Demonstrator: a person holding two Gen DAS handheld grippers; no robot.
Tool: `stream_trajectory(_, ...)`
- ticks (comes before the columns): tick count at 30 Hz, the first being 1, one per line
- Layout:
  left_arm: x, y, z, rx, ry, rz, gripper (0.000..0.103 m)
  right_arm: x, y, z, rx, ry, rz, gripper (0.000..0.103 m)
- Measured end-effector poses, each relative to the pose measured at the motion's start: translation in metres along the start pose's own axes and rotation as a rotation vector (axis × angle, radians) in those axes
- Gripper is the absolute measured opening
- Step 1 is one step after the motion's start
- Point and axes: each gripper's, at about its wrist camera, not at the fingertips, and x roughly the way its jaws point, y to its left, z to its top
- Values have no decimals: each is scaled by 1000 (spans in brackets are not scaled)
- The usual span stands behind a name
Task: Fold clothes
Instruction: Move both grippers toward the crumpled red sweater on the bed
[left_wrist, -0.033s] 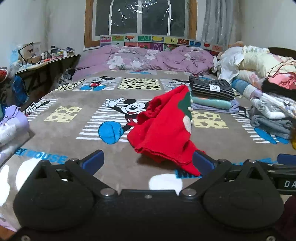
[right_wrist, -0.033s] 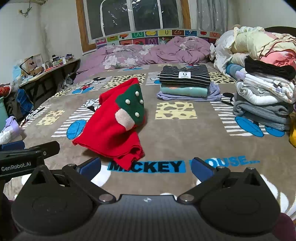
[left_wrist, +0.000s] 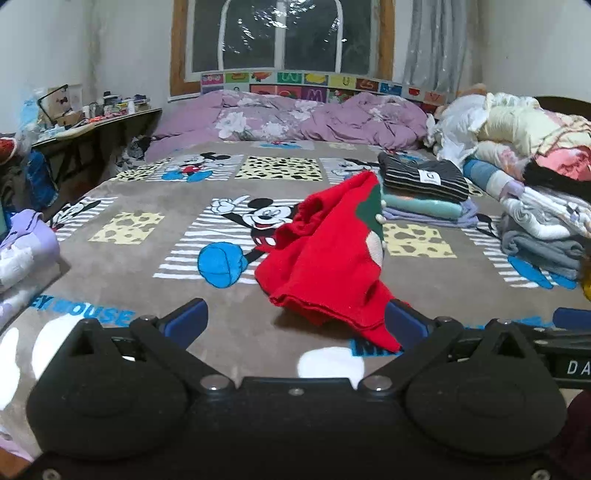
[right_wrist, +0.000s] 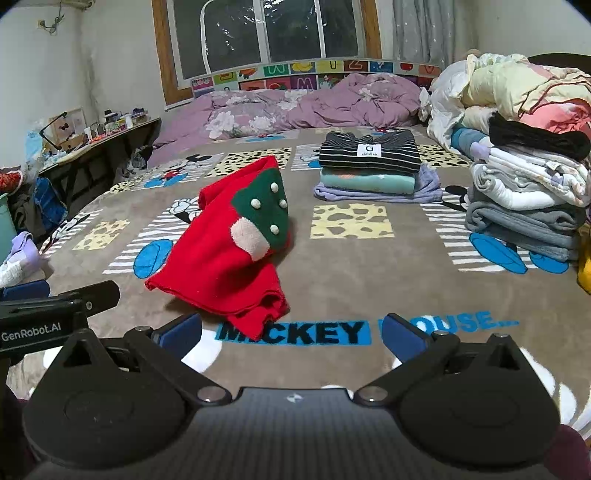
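The near corner of the red sweater (left_wrist: 325, 266) is sitting behind the right finger of the left gripper (left_wrist: 295, 321) in the left wrist view, so I cannot tell from there whether the cloth is touching that finger. The sleeves and neckline are lost in the folds; only a green patch with white dots and a pale pink shape are showing on its upper side. Far to the left, a purple and white bundle (left_wrist: 22, 251) is running off the frame edge, and a yellow thing at the far right edge is too cut off to name.

The sweater (right_wrist: 225, 258) is lying crumpled on the cartoon-print blanket (right_wrist: 351, 266), near the front edge of the bed. Its long axis is running from the near hem away toward the purple quilt (right_wrist: 295, 107) at the headboard, its far end standing up in a peak.

Both grippers are hovering low over the blanket with their jaws spread wide and holding nothing. In the right wrist view the hem is lying just ahead of the right gripper (right_wrist: 291, 332), closer to its left finger, apart from both pads. The left gripper's body is showing at that view's left edge.

A folded pile (right_wrist: 369, 166) topped by a striped top is sitting well beyond the sweater, and a taller stack (right_wrist: 524, 199) is lying to the right.
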Motion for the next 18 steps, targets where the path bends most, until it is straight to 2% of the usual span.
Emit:
stream_trajectory(3, 7, -3, 2, -8, 7, 10, 103, -2, 4, -1, -7, -14, -4, 103)
stream_trajectory(6, -9, 7, 2, -55, -63, -20, 103, -4, 7, -2, -15, -29, -8, 103)
stream_trajectory(18, -7, 9, 0, -55, -48, -22, 103, -4, 7, 4, -15, -32, -3, 103)
